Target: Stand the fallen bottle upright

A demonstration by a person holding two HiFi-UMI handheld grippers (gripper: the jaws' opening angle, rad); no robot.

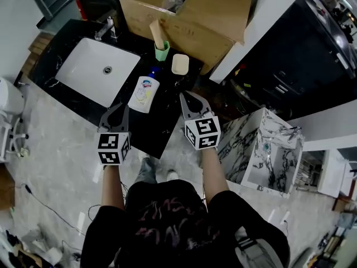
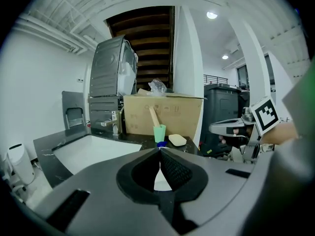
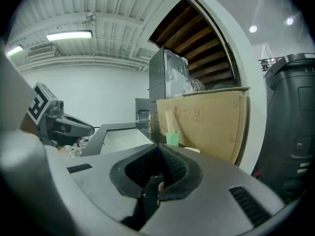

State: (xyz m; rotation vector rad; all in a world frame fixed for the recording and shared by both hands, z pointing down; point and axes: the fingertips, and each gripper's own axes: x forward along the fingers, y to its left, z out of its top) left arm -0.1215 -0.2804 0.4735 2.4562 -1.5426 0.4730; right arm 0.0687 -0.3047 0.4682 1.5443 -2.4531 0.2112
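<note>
Shoulders in a dark shirt are filling the bottom of the head view, with both arms extending over the counter [image 1: 152, 128].

Bottle [image 1: 144, 92]: it is lying flat on the dark counter, blue cap pointing away from the person toward a green cup [image 1: 162, 51], base facing the person. Nothing is touching it.

Left tongs [image 1: 121, 109]: they are hovering just beside the bottle's base end, on the sink [image 1: 78, 80] side. Their two halves are pressing together with nothing between them.

Right tongs [image 1: 184, 98]: they are hovering near the bottle's other flank, a little apart from it. They too are pinching fully together and carrying nothing.

Surroundings: a cream soap bar [image 1: 180, 64] is sitting beside the cup, and a cardboard box [image 1: 192, 13] is standing behind both.

Step in hand, as a judgement: the approach is under way and no grasp is starting yet, so the bottle is not yet upright.

Next move, as a judgement: one pair of tongs is needing to spread wide enough to span the bottle's body. The grip then calls for a swing onto the base, keeping the cap clear of the cup.
</note>
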